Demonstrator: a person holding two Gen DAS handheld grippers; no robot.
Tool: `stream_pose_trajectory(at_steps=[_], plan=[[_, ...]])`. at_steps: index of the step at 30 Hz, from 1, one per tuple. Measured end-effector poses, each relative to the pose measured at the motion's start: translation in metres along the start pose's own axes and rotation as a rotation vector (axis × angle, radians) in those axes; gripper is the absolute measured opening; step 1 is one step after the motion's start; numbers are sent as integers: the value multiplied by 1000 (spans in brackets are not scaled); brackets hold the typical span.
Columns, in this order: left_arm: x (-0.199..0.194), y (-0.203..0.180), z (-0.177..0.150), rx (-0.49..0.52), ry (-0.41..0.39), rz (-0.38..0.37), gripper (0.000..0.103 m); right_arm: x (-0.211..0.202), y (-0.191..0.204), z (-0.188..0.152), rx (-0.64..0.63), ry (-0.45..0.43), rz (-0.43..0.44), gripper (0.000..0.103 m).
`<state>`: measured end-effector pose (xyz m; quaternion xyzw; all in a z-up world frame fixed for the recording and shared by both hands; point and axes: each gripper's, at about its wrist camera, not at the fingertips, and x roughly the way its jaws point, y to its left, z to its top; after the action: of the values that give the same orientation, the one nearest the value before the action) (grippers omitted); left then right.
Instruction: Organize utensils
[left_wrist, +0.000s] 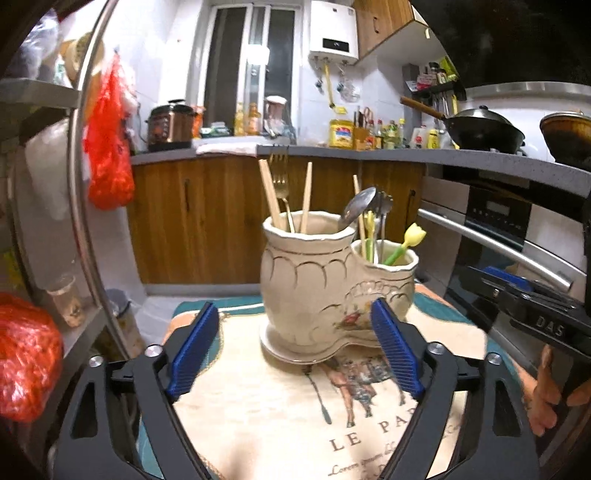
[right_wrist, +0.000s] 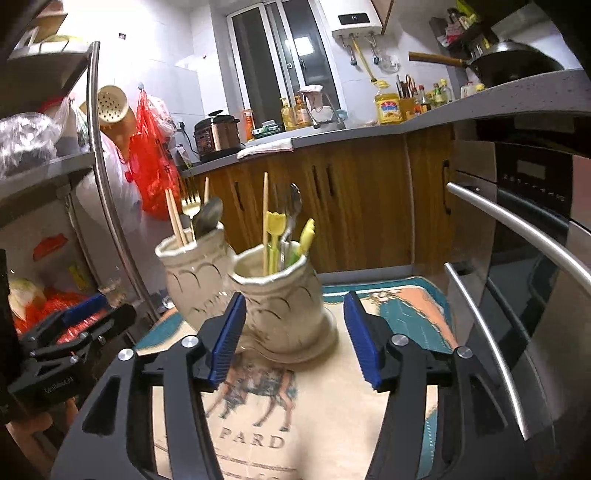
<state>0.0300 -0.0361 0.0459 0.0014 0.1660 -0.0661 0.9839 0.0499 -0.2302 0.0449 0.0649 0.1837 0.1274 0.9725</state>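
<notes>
Landmark for this report: the boot-shaped ceramic holder (left_wrist: 325, 284), standing upright on a printed mat (left_wrist: 280, 413).

Contents: the holder's taller compartment carries wooden chopsticks (left_wrist: 271, 199), a gold fork (left_wrist: 279, 177) and a steel spoon (left_wrist: 357, 208) leaning over its rim toward the lower side. The lower compartment holds one chopstick (right_wrist: 265, 221), yellow tulip-topped utensils (right_wrist: 275, 230) and a second steel spoon (right_wrist: 293, 210). Types are mixed across both compartments, so sorting looks unfinished.

Left gripper (left_wrist: 295, 347): fingers spread wide, holding nothing, low on the mat in front of the holder. Right gripper (right_wrist: 295, 339): likewise wide apart and empty, its fingers flanking the base of the lower compartment without visible contact.

Risks — the holder is top-heavy with long handles; a finger striking its wall on approach could tip or slide it on the cloth. Crowded, crossed handles invite snagging: lifting one utensil may drag out a neighbour. The leaning spoon looks least secure.
</notes>
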Motion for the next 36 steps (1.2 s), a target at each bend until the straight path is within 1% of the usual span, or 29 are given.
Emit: stream_pose_trajectory(at_steps=[1, 2, 4, 7, 9, 13, 23, 36], plan=[[0, 0, -3, -1, -11, 5, 92, 0, 0, -2, -11, -7, -2, 69], [0, 1, -5, -1, -18, 11, 93, -1, 1, -5, -32, -16, -4, 73], [2, 2, -11, 14, -25, 28, 95, -2, 4, -8, -62, -33, -11, 85], [3, 6, -13, 20, -29, 46, 97, -7, 6, -10, -92, -71, -13, 97], [3, 11, -13, -7, -28, 50, 98, -9, 6, -12, -105, -86, -22, 97], [1, 19, -15, -39, -33, 52, 98, -4, 6, -15, -117, -81, -33, 97], [-3, 9, -15, 15, -54, 60, 98, 0, 3, -16, -110, -70, -33, 97], [-3, 8, -15, 20, -56, 61, 98, 1, 3, -19, -113, -72, -40, 98]])
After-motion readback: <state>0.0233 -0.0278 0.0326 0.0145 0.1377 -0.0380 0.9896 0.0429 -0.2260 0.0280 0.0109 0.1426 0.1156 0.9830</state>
